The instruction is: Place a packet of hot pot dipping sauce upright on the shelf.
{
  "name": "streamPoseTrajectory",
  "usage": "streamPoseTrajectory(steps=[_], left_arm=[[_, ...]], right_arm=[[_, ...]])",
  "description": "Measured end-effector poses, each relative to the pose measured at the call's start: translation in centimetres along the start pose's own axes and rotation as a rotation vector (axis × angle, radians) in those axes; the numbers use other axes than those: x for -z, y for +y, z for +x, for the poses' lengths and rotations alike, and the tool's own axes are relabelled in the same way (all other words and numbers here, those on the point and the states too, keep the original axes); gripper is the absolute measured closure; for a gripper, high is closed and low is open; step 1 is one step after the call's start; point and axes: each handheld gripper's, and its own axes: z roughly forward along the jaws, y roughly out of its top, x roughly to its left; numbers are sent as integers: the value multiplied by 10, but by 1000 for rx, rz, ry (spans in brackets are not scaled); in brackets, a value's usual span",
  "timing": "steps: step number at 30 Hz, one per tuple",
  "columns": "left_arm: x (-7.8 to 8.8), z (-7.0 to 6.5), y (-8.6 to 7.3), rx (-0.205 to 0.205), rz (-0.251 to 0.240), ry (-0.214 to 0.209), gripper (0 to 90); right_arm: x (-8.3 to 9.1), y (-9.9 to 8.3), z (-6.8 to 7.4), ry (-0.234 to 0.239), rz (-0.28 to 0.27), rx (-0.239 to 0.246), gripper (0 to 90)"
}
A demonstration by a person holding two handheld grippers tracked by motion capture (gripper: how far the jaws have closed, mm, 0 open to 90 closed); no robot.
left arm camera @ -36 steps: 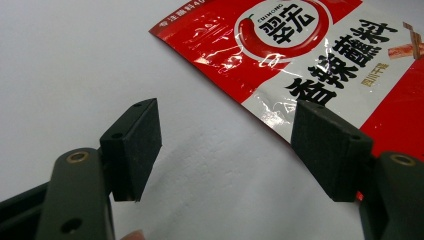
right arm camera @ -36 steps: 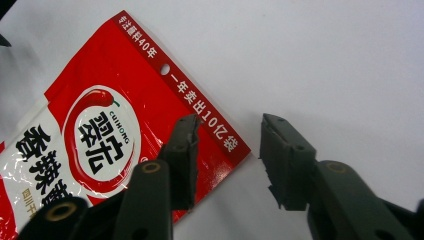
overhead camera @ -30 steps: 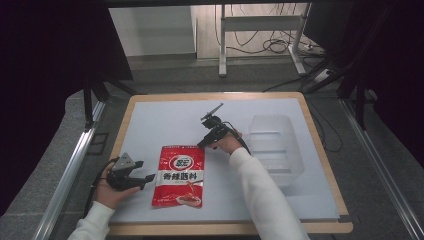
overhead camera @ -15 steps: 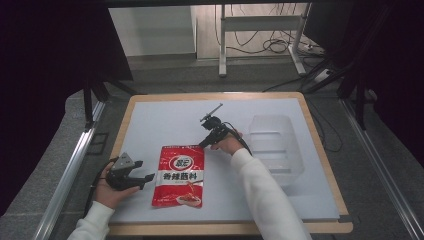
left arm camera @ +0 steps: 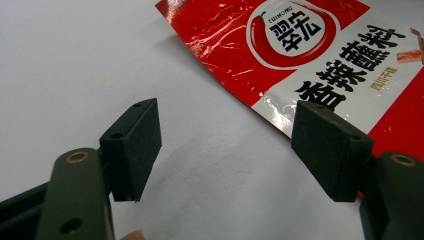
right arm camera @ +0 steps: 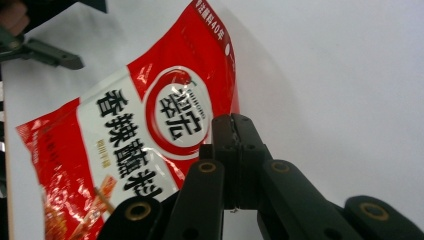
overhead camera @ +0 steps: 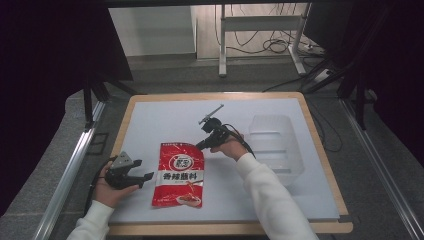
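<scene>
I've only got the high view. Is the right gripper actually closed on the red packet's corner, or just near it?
Observer: In the right gripper view, the right gripper has its jaws shut together, apparently pinching the red packet at its edge.
Operator: And the left one?
Observer: The left gripper is wide open with nothing between its pads.
Operator: Is the packet flat?
Observer: The edge by the shut jaws seems raised; it casts a shadow on the white table.

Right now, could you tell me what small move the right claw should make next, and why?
Probably lift slightly: the right claw looks shut on the red packet at its top corner, most of it lies flat, and the left claw stands open beside it.
</scene>
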Motion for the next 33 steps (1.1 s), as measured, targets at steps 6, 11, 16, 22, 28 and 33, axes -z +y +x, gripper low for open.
streamPoseTrajectory(steps=[6, 11, 16, 22, 28, 33], left_arm=[[-5, 3, 7, 19, -18, -13, 273], [-17, 12, 22, 24, -20, -51, 267], [-29, 17, 33, 13, -4, -60, 263], [-44, 35, 46, 7, 9, -113, 267], [-59, 42, 54, -3, 7, -185, 280], [-70, 46, 52, 24, 8, -241, 316]], right_arm=[[9, -5, 10, 7, -26, 34, 890], [12, -10, 15, 10, -28, 50, 890], [12, -11, 18, 14, -29, 60, 890], [10, -11, 20, 18, -23, 78, 889], [10, -12, 20, 15, -20, 83, 890], [11, -13, 21, 8, -22, 86, 889]])
